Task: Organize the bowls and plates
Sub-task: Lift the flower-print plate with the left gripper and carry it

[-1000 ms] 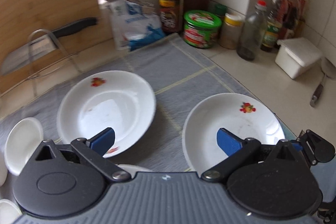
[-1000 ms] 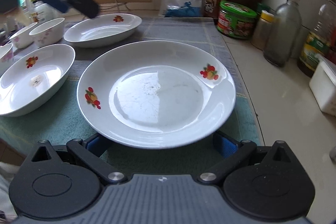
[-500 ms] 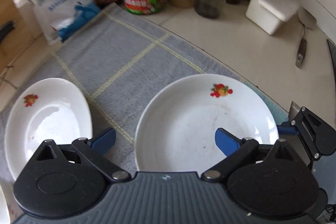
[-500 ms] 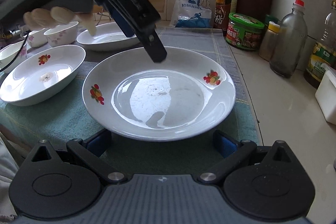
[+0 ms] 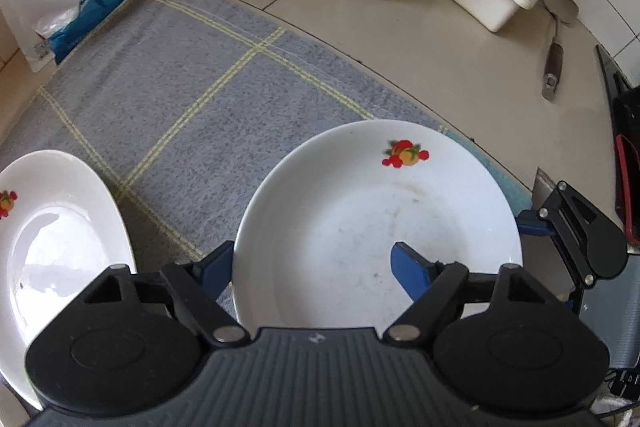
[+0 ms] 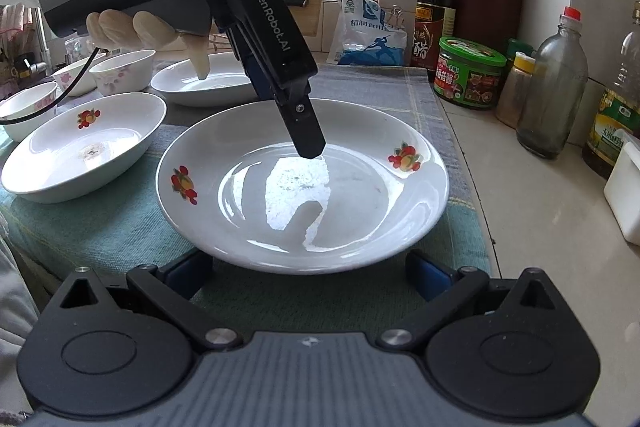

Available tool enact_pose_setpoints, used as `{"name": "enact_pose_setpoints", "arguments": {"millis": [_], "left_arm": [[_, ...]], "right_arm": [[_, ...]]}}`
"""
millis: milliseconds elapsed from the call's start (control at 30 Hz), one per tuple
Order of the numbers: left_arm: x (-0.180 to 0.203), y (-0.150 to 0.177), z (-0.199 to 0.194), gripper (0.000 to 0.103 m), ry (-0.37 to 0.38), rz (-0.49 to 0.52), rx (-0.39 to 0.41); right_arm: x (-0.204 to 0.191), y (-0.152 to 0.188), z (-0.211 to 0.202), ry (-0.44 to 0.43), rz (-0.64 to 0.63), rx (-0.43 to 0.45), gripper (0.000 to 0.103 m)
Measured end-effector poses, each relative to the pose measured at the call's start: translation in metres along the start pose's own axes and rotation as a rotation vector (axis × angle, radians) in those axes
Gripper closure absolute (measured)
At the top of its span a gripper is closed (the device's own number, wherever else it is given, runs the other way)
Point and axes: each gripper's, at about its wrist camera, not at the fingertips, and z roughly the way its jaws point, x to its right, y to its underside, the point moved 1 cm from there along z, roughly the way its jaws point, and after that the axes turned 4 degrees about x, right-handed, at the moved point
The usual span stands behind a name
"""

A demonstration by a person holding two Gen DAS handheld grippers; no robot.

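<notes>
A tiled kitchen counter is covered by a checked cloth (image 5: 192, 75), on which the round plate (image 5: 360, 211) is seen. Its near rim is straddled by the closing left gripper (image 5: 312, 267), one finger inside, one outside, not yet pinched. The spread right gripper (image 6: 308, 271) is held just beside the opposite edge.

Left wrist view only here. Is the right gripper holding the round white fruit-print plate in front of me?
Observer: No. The right gripper has its jaws open, low at either side of the round white fruit-print plate's near rim, not clamped on it.
Operator: Besides the white oval dish on my left, are there more dishes?
Observer: Yes. A second white fruit-print oval dish and three small white floral bowls sit left of the plate in the right wrist view.
</notes>
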Motion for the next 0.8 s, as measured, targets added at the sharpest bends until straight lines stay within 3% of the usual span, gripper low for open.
{"name": "enact_pose_setpoints", "arguments": {"millis": [400,567,800], "left_arm": [[-0.004,-0.012,0.01,0.02,0.06,0.05,-0.064],[-0.002,-0.014,0.015,0.014,0.085,0.055,-0.081],[-0.003,-0.013,0.011,0.015,0.096,0.052,-0.065]], "right_arm": [[0.002,-0.005,0.002,-0.011,-0.009,-0.022,0.0],[0.001,-0.008,0.004,-0.02,-0.023,-0.028,0.0],[0.003,-0.012,0.004,-0.031,-0.019,-0.058,0.0]]}}
